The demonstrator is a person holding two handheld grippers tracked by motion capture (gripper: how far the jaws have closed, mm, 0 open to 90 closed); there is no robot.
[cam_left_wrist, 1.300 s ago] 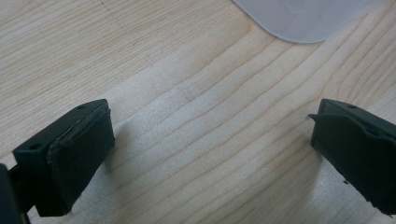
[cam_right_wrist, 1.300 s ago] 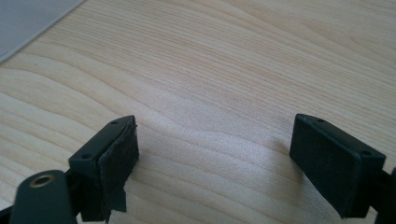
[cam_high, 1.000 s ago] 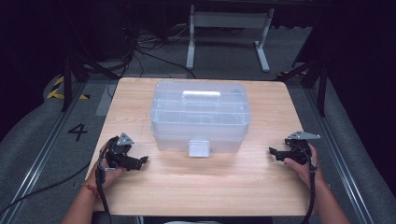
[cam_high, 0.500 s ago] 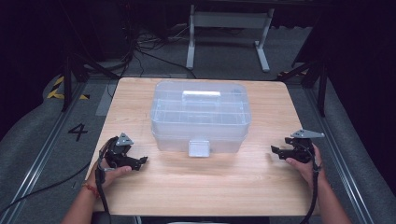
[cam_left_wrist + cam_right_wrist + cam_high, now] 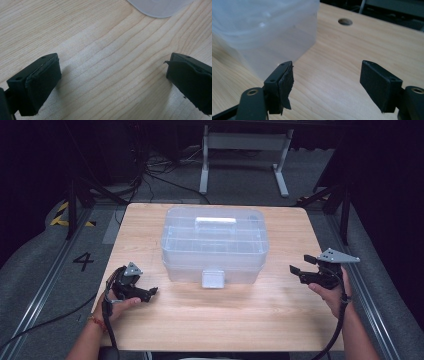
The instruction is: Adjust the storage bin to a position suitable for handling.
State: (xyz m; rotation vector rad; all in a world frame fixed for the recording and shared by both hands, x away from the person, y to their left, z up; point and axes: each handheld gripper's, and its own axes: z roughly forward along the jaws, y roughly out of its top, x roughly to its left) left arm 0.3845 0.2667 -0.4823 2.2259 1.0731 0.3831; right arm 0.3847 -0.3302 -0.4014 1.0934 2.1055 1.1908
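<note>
I see a light wooden table (image 5: 220, 320) on grey carpet (image 5: 45, 285) marked with a black 4 (image 5: 83, 261). Behind it stands a white metal frame (image 5: 245, 142), with black cables (image 5: 150, 175) tangled on the dark floor. The room beyond is unlit.

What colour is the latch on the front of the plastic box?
The latch is whitish, more opaque than the clear box; the high view shows it best.

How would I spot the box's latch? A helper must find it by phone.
On the wooden table stands a clear plastic box in the middle. On its wall facing the person, low and centred, sits the latch: a small pale flap, more opaque than the walls.
</note>
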